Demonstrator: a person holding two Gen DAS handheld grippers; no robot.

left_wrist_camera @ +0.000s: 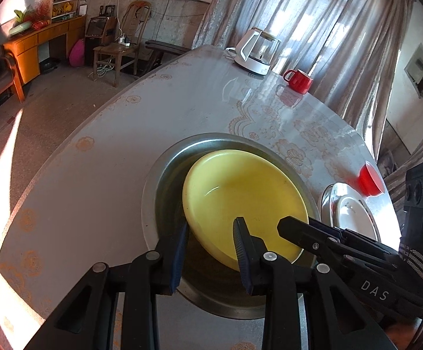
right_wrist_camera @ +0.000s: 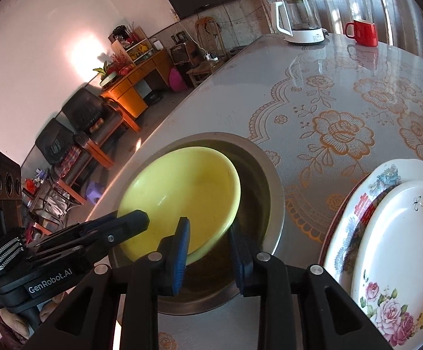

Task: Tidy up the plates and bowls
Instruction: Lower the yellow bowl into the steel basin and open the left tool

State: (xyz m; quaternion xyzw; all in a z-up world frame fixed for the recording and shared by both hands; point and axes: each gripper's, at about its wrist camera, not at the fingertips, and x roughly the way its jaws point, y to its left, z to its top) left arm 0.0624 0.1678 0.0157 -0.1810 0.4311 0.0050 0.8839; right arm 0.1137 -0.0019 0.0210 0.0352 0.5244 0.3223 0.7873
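A yellow bowl [left_wrist_camera: 240, 201] sits tilted inside a large steel basin [left_wrist_camera: 153, 186] on the table. My left gripper [left_wrist_camera: 212, 229] straddles the bowl's near left rim, one finger outside and one inside, jaws still apart. My right gripper [right_wrist_camera: 208, 230] straddles the bowl's [right_wrist_camera: 182, 192] near right rim inside the basin [right_wrist_camera: 275, 186] the same way, jaws apart. Each gripper shows in the other's view. A stack of flowered white plates [right_wrist_camera: 398, 248] lies right of the basin; it also shows in the left wrist view [left_wrist_camera: 354, 213].
A white kettle [left_wrist_camera: 255, 52], a red mug [left_wrist_camera: 298, 80] and a small red bowl [left_wrist_camera: 370, 179] stand farther back on the flowered tablecloth [right_wrist_camera: 328, 110]. The table edge runs along the left, with floor, chairs and a wooden desk beyond.
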